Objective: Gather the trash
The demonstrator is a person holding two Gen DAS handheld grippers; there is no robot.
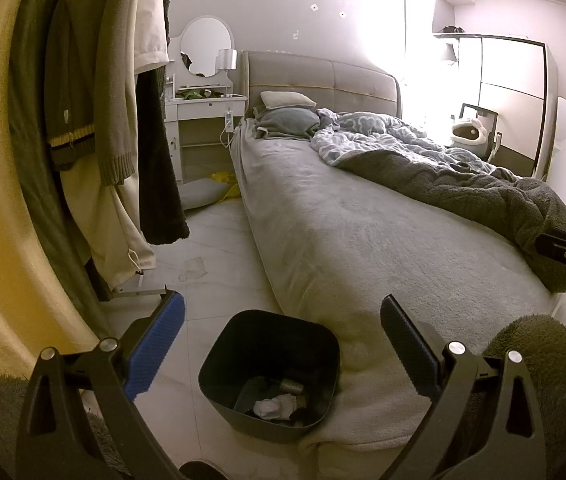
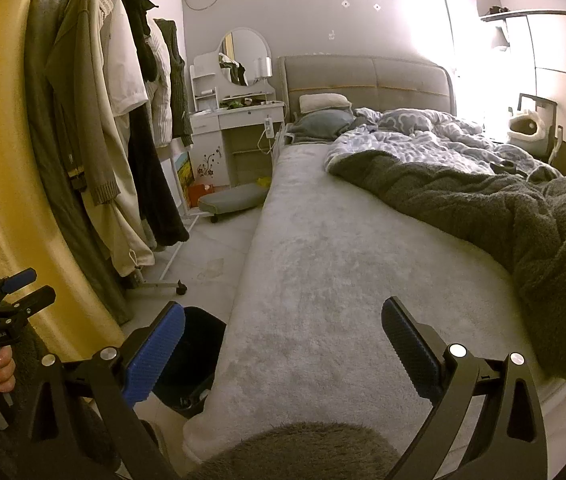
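Note:
A dark square trash bin [image 1: 271,364] stands on the floor against the near corner of the bed. Inside it lie crumpled white paper [image 1: 275,406] and a few other scraps. My left gripper [image 1: 283,344] hangs open above the bin with nothing between its fingers. In the right wrist view the bin [image 2: 197,360] shows at lower left, partly behind a blue finger pad [image 2: 155,356]. My right gripper [image 2: 283,348] is open over the light bed cover [image 2: 343,280] and holds nothing. The left gripper [image 2: 23,288] also appears at the far left, held by a hand.
A clothes rack [image 2: 123,120] full of coats stands left on wheels. The bed [image 1: 363,220] carries a dark blanket [image 2: 503,232], a patterned duvet and pillows. A white vanity [image 2: 239,120] with a round mirror is at the back. Yellow scraps [image 1: 223,180] lie on the floor beside it.

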